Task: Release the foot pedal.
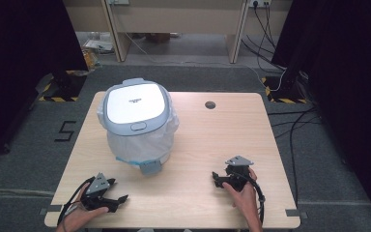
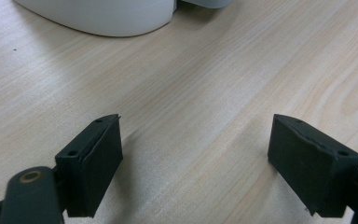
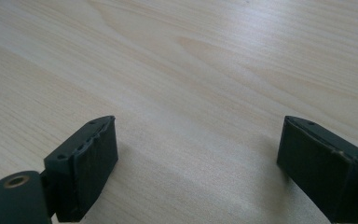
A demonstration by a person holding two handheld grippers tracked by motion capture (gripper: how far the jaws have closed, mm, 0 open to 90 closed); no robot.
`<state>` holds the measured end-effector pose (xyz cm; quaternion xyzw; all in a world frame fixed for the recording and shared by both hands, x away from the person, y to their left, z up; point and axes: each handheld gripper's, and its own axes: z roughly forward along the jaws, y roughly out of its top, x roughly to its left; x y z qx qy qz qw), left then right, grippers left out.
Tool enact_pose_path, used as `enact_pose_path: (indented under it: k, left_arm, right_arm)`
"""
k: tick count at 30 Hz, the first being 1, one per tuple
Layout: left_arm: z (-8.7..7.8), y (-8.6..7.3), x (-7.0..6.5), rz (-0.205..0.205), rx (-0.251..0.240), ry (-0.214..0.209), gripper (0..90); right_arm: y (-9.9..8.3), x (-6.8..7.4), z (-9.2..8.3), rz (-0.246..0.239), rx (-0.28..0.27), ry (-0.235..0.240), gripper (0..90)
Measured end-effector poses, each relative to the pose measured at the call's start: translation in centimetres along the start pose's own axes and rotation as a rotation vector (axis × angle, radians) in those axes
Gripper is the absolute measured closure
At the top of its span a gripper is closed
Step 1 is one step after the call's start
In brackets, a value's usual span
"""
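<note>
A white bin with a grey-rimmed lid and a white bag liner stands on the left half of the wooden table. Its lid is down. My left gripper rests near the front left edge, held by a hand, jaws wide apart with nothing between them. In the left gripper view its jaws frame bare wood, with the bin's base at the top. My right gripper rests at the front right in the other hand, pointing left, open and empty. Its fingertips stand over bare tabletop.
A round cable hole sits in the table's far middle. Beyond the table are a light wooden desk frame, cables on the grey floor at the right, and dark curtains on both sides.
</note>
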<state>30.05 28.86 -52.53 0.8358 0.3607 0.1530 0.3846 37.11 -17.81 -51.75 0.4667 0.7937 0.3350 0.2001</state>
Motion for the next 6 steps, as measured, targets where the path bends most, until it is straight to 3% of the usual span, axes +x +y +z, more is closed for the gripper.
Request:
enact_pose_path:
  k: [6]
  left_arm:
    - [-0.03, 0.00, 0.09, 0.006, 0.003, -0.004, 17.1]
  right_arm:
    - [0.00, -0.02, 0.00, -0.002, 0.001, 0.000, 12.3]
